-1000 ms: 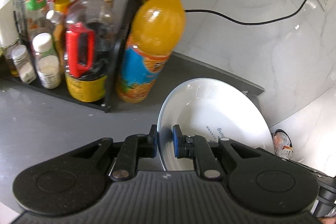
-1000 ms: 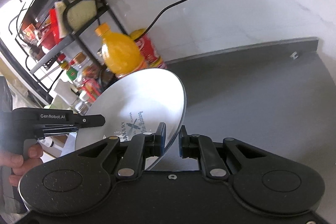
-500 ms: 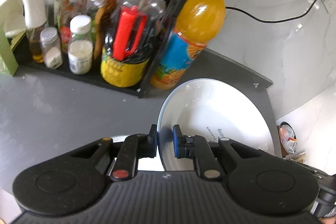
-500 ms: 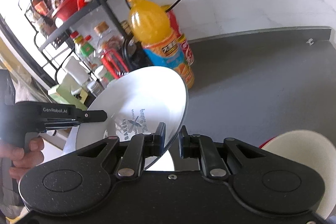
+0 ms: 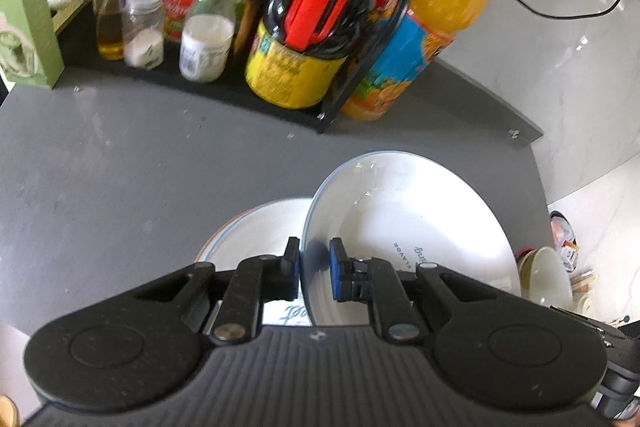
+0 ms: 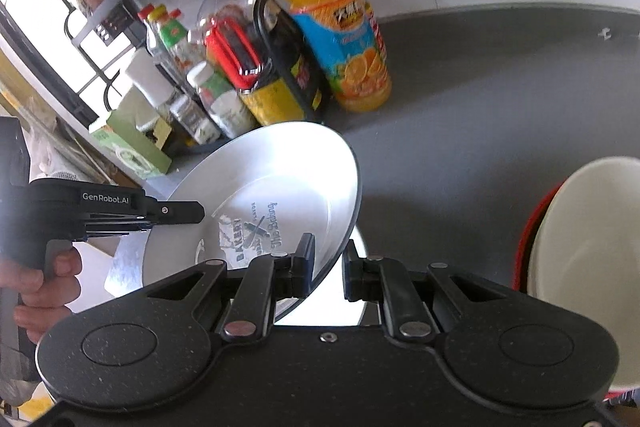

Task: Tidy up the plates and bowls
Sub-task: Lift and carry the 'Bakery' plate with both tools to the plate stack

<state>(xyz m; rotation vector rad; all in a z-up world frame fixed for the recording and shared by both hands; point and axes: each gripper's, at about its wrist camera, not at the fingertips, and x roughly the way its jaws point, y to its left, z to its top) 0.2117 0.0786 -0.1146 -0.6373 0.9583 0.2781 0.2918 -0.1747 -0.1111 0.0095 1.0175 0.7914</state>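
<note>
While the left tongs clamp the near rim of a tilted white plate and the right tongs clench its opposite edge, the plate hangs above another white plate lying flat on the grey table. To the left, a black rack crowded with condiment bottles stands against the wall with an orange juice bottle just beside it; open tabletop stretches in front. At right, a cream bowl sits inside a red-rimmed one.
</note>
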